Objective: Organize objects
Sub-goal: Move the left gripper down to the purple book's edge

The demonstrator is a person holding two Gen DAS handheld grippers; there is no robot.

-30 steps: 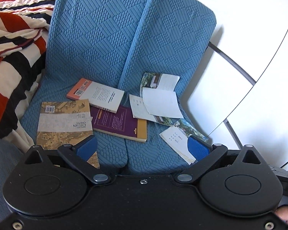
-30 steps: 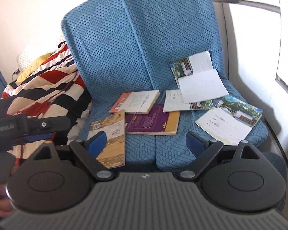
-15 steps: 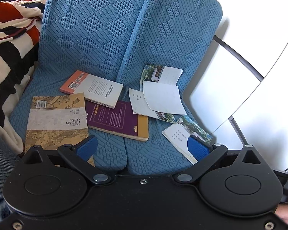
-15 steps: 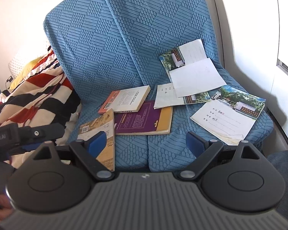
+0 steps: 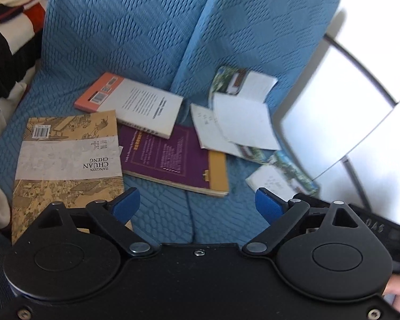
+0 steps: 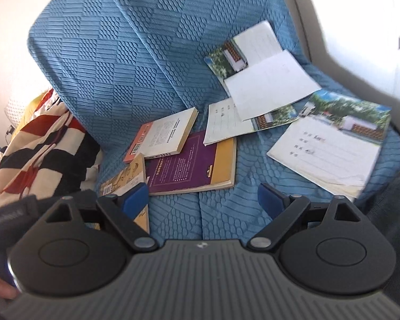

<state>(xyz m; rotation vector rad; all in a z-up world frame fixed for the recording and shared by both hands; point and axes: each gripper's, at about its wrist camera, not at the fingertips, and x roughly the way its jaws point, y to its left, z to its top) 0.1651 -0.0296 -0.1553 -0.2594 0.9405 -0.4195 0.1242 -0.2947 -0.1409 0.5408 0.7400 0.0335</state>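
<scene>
We hold both tongs over the front edge of a blue seat cushion (image 5: 160, 213), where the things to organize lie scattered. The left tongs (image 5: 197, 205) gape with nothing between their blue pads, though their jaws have just been closing a little; the right tongs (image 6: 202, 200) also stand wide and empty. We judge this spread suits flat, broad covers, which need a wide mouth to slip over an edge.

The tan book (image 5: 66, 157) lies flat at the near left, its corner resting on the purple book (image 5: 173, 157). The white book with an orange spine (image 5: 136, 106) lies partly on the purple one's far corner. To the right, an open notebook (image 6: 264, 80) leans against the seat back and covers part of a thin booklet (image 6: 226, 125), while a lined booklet with a garden photo (image 6: 330, 144) lies apart near the cushion's right edge. A striped blanket (image 6: 40, 144) is bunched at the left.

Because the items overlap, we reckon the top ones must come off first, and the loose one at the right suits the right tongs
</scene>
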